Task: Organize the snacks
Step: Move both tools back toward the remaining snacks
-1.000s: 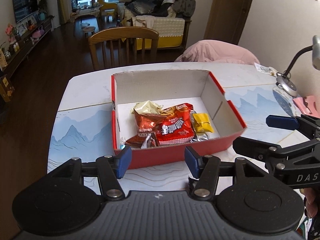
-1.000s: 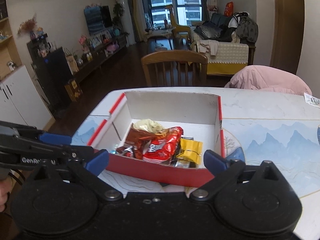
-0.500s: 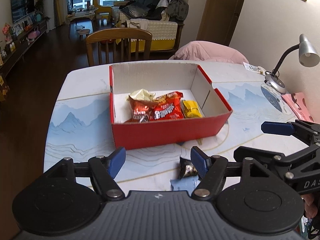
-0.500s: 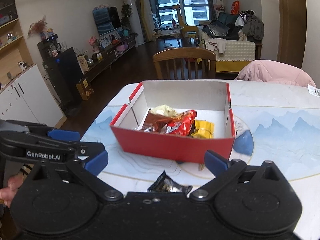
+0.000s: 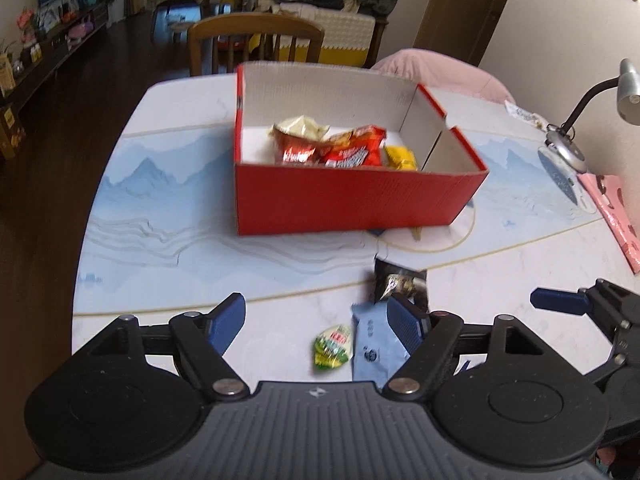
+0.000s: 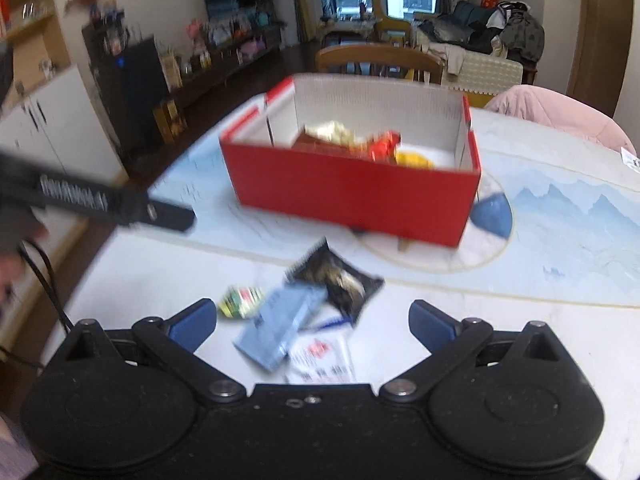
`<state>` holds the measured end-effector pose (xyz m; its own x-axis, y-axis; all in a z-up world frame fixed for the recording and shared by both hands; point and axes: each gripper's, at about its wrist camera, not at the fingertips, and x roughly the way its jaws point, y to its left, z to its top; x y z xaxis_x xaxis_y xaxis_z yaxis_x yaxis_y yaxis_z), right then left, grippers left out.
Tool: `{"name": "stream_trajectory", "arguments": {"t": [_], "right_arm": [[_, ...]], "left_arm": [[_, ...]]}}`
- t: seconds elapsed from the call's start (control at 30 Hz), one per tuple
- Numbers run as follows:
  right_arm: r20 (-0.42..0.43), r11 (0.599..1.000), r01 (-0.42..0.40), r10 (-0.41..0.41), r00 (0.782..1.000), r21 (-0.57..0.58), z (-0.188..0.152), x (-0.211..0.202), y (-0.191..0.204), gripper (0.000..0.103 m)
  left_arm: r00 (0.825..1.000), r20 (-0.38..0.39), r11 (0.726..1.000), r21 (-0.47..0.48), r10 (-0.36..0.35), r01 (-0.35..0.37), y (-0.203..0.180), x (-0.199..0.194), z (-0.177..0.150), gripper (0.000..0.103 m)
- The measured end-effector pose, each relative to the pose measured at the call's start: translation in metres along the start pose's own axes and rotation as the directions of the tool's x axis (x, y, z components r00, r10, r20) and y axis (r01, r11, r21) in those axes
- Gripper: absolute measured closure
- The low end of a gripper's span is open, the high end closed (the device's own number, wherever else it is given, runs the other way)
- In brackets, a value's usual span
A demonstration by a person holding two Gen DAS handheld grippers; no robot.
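Observation:
A red cardboard box (image 5: 352, 204) (image 6: 352, 192) stands open-topped on the table and holds red, cream and yellow snack packets (image 5: 348, 148). In front of it, loose on the table, lie a black packet (image 5: 400, 282) (image 6: 336, 280), a light blue packet (image 5: 374, 354) (image 6: 280, 328), a small green snack (image 5: 333, 346) (image 6: 240, 300) and a white packet (image 6: 320, 360). My left gripper (image 5: 316, 322) hovers over the green snack and the blue packet; its jaws are opening and grip nothing. My right gripper (image 6: 314, 322) is open above the blue and white packets.
A wooden chair (image 5: 256, 40) stands behind the table's far edge, with a pink bundle (image 5: 432, 68) beside it. A desk lamp (image 5: 568, 148) and a pink sheet (image 5: 616, 208) sit at the right. The table (image 5: 160, 220) drops off to dark floor on the left.
Both grippers have drawn back from the box and sunk toward the table's near part, bringing the loose packets into view. The left jaws have spread wider.

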<state>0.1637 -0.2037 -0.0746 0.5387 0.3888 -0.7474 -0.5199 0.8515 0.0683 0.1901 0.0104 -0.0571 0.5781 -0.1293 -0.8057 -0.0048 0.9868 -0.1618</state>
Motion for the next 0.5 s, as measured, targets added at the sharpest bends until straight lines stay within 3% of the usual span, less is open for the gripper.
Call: {"name": "stream_trajectory", "arguments": {"t": [0.5], "right_arm": [[-0.176, 0.992, -0.007, -0.016, 0.984, -0.129, -0.042, 0.059, 0.005, 0.005]], "left_arm": [[0.993, -0.112, 0.999, -0.023, 0.045, -0.047, 0.008, 0.041, -0.017, 0.025]]}}
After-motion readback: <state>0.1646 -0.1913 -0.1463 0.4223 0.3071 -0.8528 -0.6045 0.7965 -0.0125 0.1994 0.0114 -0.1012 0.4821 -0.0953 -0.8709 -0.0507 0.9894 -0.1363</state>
